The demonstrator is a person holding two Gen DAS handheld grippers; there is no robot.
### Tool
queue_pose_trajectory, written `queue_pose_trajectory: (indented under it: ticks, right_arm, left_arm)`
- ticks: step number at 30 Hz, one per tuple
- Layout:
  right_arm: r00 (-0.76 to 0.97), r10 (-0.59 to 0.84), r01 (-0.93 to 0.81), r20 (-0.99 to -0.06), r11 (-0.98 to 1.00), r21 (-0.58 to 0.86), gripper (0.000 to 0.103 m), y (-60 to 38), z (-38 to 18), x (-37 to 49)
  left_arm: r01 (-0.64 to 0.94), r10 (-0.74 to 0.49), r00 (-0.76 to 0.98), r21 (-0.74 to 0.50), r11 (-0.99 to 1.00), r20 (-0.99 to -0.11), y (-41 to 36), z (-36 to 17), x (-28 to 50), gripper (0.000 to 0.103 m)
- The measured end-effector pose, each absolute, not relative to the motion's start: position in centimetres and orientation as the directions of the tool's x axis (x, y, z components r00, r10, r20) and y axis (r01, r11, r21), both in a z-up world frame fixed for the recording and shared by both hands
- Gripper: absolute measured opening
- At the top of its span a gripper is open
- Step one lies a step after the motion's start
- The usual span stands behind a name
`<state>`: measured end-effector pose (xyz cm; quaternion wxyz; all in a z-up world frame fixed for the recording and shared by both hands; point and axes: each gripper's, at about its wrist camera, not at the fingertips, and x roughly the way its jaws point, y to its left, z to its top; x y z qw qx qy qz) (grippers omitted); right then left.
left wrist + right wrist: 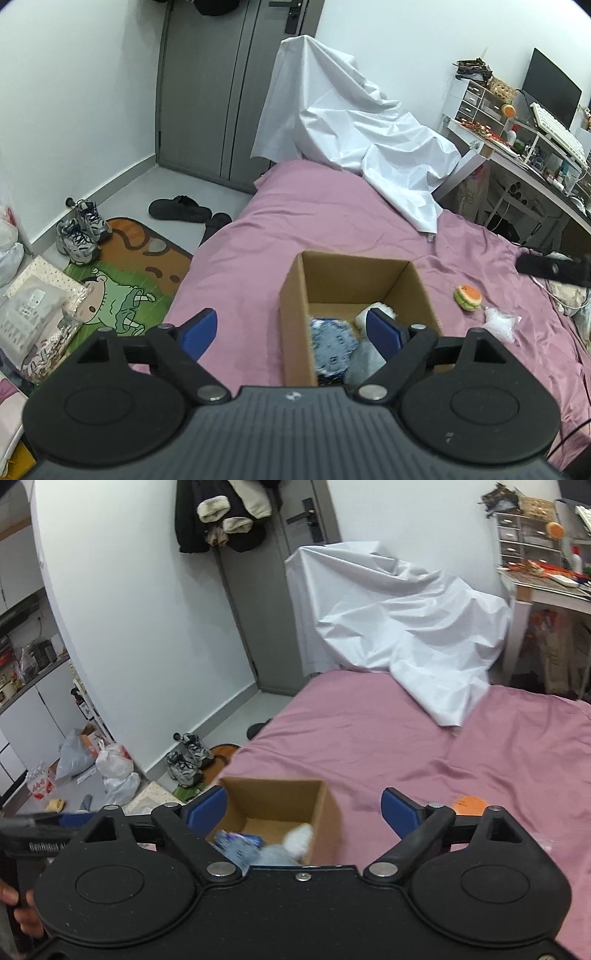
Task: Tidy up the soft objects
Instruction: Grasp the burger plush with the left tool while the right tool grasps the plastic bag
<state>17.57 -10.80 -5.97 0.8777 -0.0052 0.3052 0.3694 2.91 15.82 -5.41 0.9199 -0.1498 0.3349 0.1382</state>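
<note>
- both tools hang spread and empty: the left gripper above the cardboard box, the right gripper by its rim, likely after a drop.
- a blue soft item and white plush lie inside it.
- only the left view shows the burger plush and stuffing tuft loose on the pink bedsheet.
- only the right view shows a hand.
</note>
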Motion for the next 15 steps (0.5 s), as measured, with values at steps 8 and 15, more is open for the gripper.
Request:
queue_pose_trajectory:
  ticks: [8, 15]
  right_arm:
    - [0.550, 0.595, -0.618, -0.586, 0.762, 0.193, 0.102, -17.4, -5.4, 18.8]
    - [0.558, 0.582, -0.583, -0.591, 0.782, 0.220, 0.102, -22.2, -6.3, 20.4]
  left_arm:
    - [-0.294, 0.130, 0.758, -0.158, 0.943, -0.640, 12.8, -2.4, 4.7, 0.087]
    - [-0.229, 0.095, 0.769, -0.134, 0.964, -0.632, 9.6, 0.0, 7.5, 0.087]
